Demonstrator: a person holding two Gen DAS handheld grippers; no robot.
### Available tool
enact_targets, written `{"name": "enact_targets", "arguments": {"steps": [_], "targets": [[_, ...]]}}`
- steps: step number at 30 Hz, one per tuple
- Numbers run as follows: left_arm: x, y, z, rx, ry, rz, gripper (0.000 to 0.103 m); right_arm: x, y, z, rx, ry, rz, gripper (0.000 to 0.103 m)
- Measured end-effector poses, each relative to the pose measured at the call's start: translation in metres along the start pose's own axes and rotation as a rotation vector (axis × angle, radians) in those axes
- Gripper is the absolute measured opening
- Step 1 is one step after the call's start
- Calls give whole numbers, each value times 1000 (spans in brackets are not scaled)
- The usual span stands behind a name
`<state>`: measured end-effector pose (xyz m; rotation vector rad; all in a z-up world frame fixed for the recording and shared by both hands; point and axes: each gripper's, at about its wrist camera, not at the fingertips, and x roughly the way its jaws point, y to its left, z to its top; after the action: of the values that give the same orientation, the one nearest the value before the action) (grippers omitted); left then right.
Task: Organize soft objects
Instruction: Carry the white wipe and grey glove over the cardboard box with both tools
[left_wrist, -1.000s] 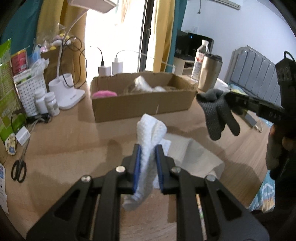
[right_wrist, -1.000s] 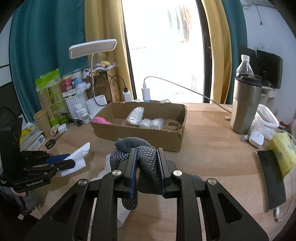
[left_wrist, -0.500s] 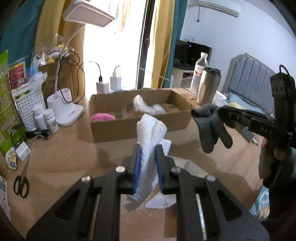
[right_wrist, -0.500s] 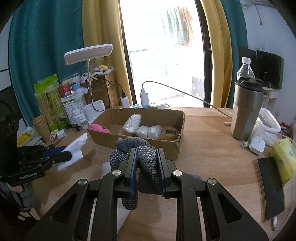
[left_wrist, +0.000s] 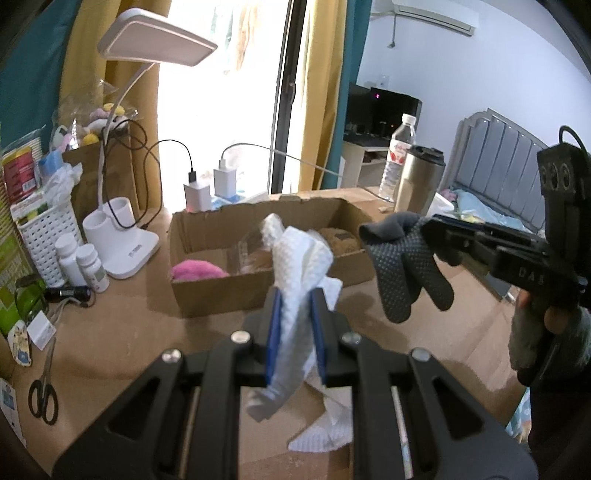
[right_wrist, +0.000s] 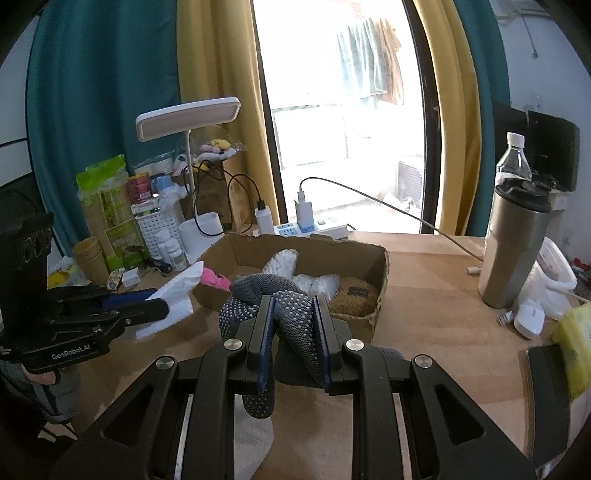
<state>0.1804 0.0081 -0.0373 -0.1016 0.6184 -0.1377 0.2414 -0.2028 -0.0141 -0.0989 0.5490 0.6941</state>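
My left gripper (left_wrist: 295, 306) is shut on a white paper towel (left_wrist: 299, 266) and holds it above the table, just short of the cardboard box (left_wrist: 221, 291). My right gripper (right_wrist: 293, 317) is shut on a grey dotted glove (right_wrist: 291, 314), also held up in front of the box (right_wrist: 382, 273). The box holds a pink soft thing (left_wrist: 197, 269), white plastic-wrapped bundles (right_wrist: 284, 262) and a brown pad (right_wrist: 354, 293). Each gripper shows in the other's view, the left (right_wrist: 159, 308) and the right (left_wrist: 432, 232).
A second white towel (left_wrist: 325, 432) lies on the table below the grippers. A white desk lamp (left_wrist: 122, 240), pill bottles (left_wrist: 86, 266), a white basket (left_wrist: 44, 236) and scissors (left_wrist: 42, 391) are at the left. A steel tumbler (right_wrist: 517, 243), water bottle (right_wrist: 513, 158), mouse (right_wrist: 530, 317) and phone (right_wrist: 546, 398) are at the right.
Both grippers have risen and moved closer to the box, each still holding its item. The white towel is lifted clear of the second towel on the table.
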Motion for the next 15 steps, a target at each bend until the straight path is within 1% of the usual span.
{"name": "enact_targets", "arguments": {"steps": [9,15], "targets": [[18,3,13,-10,7,-18,17,14,-7,9,-1,0,4,22],[27,11,22,-27,1,-16,17,21,-12,15,5,-8,6,22]]}}
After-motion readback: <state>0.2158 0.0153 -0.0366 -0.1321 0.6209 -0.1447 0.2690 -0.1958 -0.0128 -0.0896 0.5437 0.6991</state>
